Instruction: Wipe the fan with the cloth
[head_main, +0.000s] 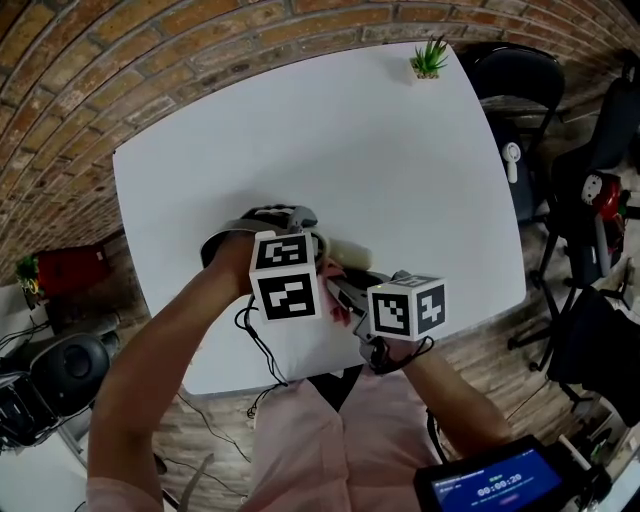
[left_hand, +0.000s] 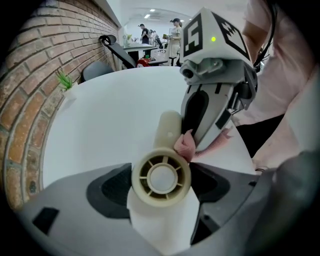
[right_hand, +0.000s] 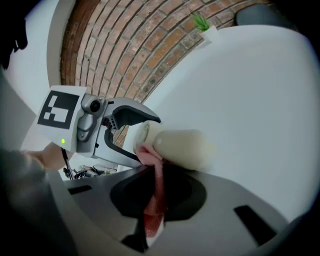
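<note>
A cream fan (left_hand: 161, 178) shows its round vented end between the jaws of my left gripper (left_hand: 161, 192), which is shut on it; its body (left_hand: 167, 127) stretches away over the white table (left_hand: 110, 115). My right gripper (right_hand: 154, 202) is shut on a pink cloth (right_hand: 154, 197) and presses it against the underside of the fan (right_hand: 180, 147) near its end. In the head view both grippers meet at the table's near edge: left gripper (head_main: 285, 245), right gripper (head_main: 345, 292), the fan (head_main: 348, 250) and a bit of the cloth (head_main: 334, 302) between them.
A small potted plant (head_main: 430, 58) stands at the table's far corner by the brick wall (head_main: 150, 60). Black chairs (head_main: 520, 85) are to the right. A screen (head_main: 490, 485) is at my lower right. Cables hang off the near edge.
</note>
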